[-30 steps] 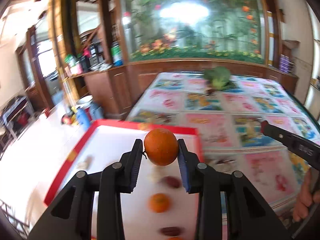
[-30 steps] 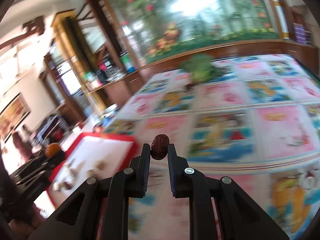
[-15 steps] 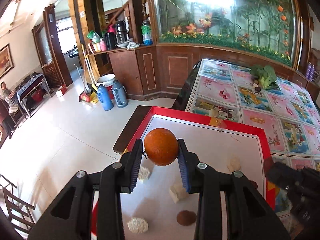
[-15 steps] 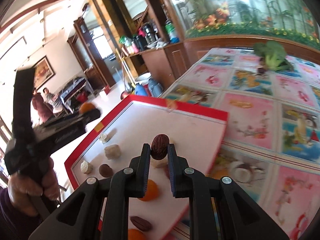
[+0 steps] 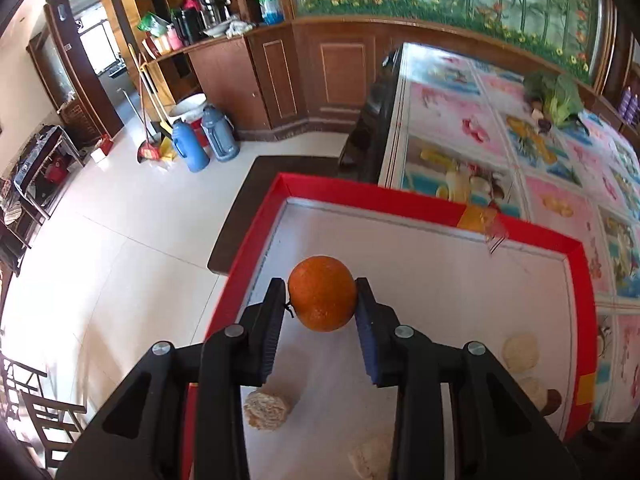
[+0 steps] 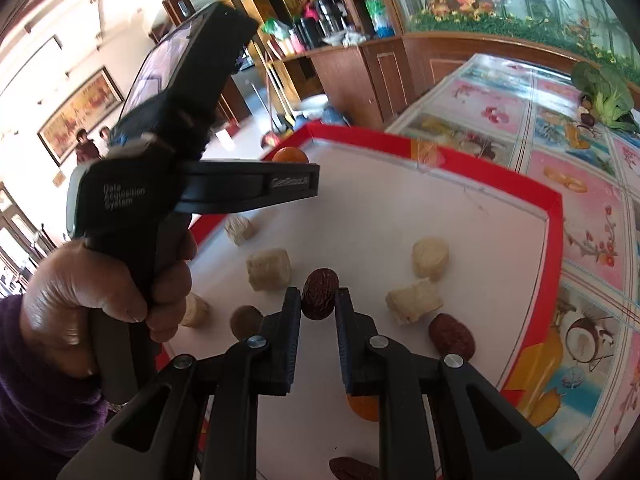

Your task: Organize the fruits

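My left gripper [image 5: 322,308] is shut on an orange [image 5: 322,298], held above the far left part of a red-rimmed white tray [image 5: 440,208]. My right gripper [image 6: 319,300] is shut on a dark red date [image 6: 319,294] over the tray's middle [image 6: 400,200]. In the right wrist view the left gripper [image 6: 296,178] shows with its orange [image 6: 290,156], gripped by a hand in a purple sleeve. On the tray lie several pale cut pieces [image 6: 267,268], another date [image 6: 452,336], a brown round fruit [image 6: 246,320] and a second orange [image 6: 362,408], partly hidden by my finger.
The tray sits on a table with a colourful fruit-print cloth [image 5: 500,132]. A green leafy vegetable [image 5: 556,96] lies at the table's far end. Beyond the tray's left rim the floor [image 5: 100,240] drops away, with flasks [image 5: 192,144] and wooden cabinets behind.
Both grippers have swung left and down over the tray, each still holding its fruit. The left gripper has moved toward the tray's far left corner.
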{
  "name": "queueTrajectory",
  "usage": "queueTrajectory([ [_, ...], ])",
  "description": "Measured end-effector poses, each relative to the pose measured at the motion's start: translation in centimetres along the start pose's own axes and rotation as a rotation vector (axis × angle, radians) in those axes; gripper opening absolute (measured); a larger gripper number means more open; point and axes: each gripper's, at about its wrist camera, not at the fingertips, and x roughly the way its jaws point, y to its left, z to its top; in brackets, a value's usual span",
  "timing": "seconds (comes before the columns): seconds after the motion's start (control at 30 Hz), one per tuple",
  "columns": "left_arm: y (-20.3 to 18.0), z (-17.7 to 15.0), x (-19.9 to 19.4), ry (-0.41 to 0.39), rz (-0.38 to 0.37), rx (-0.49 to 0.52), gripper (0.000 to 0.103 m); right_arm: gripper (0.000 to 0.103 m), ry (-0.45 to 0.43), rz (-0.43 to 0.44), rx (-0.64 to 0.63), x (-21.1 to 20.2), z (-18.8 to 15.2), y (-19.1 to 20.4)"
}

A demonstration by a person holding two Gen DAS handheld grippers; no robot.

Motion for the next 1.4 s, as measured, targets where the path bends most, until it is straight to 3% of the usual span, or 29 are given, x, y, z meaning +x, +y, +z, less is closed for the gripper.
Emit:
queueTrajectory([
  [0.23,-0.5,-0.2,0.6,0.016,0.035,0.014,0.038,0.02,0.077,-0.033,-0.014,0.8,0.2,0.1],
  [0.33,-0.9,-0.7,0.1,-0.007,0.091,0.029,0.055,0.035,0.042,-0.043,-0.021,-0.2,0.0,0.1],
  [0.43,-0.9,-1.3,-2.8,-0.113,0.126,0.017,0.066,0.04,-0.021,-0.035,-0.03,-2.4,-0.3,-0.2],
  [0.5,-1.1,-2.0,-4.8,-0.166,0.141,0.013,0.081,0.04,-0.066,-0.051,-0.05,-4.0,-0.6,-0.3],
  [0.8,-2.5,-6.4,-14.5,-0.371,0.178,0.004,0.102,0.05,-0.265,-0.157,-0.067,-12.4,-2.9,-0.5],
  [1.4,-6.2,-15.9,-29.4,-0.58,0.147,0.019,0.103,0.06,-0.529,-0.234,0.017,-23.6,-8.6,1.8],
])
